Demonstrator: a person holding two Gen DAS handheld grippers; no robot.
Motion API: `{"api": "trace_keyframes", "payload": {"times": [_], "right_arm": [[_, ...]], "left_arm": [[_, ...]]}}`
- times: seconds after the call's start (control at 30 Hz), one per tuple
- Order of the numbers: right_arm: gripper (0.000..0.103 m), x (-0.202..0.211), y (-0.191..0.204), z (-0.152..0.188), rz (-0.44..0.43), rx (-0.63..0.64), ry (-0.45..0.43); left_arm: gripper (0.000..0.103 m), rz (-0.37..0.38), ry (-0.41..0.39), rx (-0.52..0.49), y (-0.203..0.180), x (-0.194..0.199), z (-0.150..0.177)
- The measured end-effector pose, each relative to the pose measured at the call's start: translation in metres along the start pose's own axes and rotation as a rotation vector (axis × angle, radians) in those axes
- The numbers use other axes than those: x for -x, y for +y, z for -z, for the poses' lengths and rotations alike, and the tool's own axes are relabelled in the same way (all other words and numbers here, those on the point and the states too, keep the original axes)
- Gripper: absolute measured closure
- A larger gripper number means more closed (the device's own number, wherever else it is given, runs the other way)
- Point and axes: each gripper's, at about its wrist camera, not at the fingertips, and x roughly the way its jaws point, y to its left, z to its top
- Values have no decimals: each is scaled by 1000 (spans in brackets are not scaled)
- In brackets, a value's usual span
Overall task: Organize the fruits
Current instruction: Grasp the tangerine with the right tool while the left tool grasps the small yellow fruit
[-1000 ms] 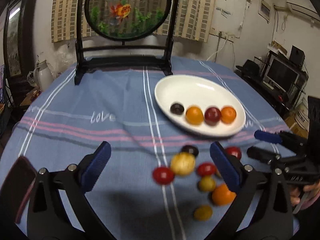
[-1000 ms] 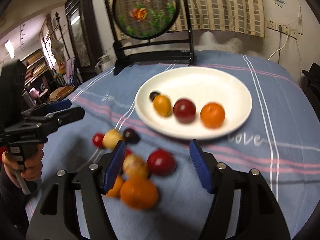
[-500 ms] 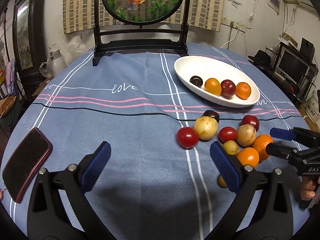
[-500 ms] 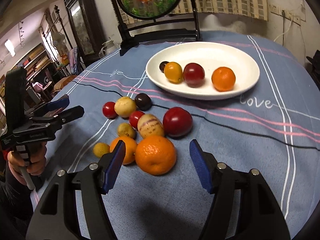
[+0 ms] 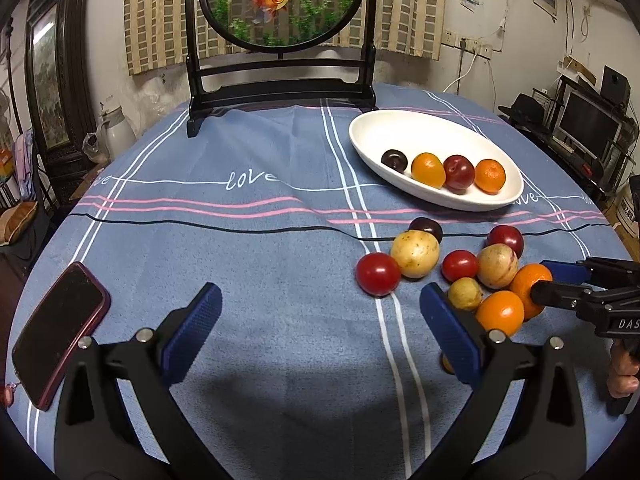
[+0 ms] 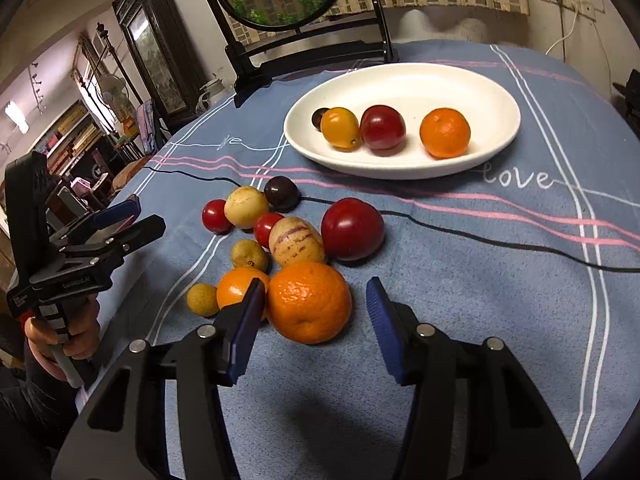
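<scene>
Orange mandarin (image 6: 308,300) sits between our right gripper's (image 6: 316,320) jaws, which have just been narrowing; the left pad touches it, the right stands clear. Only the left wrist view shows the phone (image 5: 56,332) left of our wide-open left gripper (image 5: 320,320), fruit pile right of it.

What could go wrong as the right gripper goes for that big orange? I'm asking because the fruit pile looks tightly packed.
1. The right gripper has just been closing around the big orange; its left finger sits against the smaller orange, which may get nudged or pinched.
2. Round neighbours like the striped fruit touch the big orange and could roll when it lifts.
</scene>
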Motion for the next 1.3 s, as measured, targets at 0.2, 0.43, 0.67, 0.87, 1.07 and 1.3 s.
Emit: {"api": "trace_keyframes", "payload": {"times": [0.2, 0.43, 0.67, 0.87, 1.07, 1.3], "right_arm": [[52, -8, -1, 0, -21, -10, 27], [57, -7, 0, 0, -30, -12, 28], [57, 13, -8, -5, -19, -45, -45], [57, 9, -10, -4, -10, -53, -29], [57, 9, -10, -4, 7, -54, -24], [57, 9, -11, -3, 12, -56, -21]], "left_arm": [[2, 2, 1, -15, -3, 0, 1], [2, 18, 3, -49, -9, 0, 2], [8, 177, 8, -224, -43, 8, 13], [28, 237, 35, -328, -62, 7, 22], [48, 285, 105, -311, -62, -4, 24], [56, 308, 163, -320, -64, -15, 26]]}}
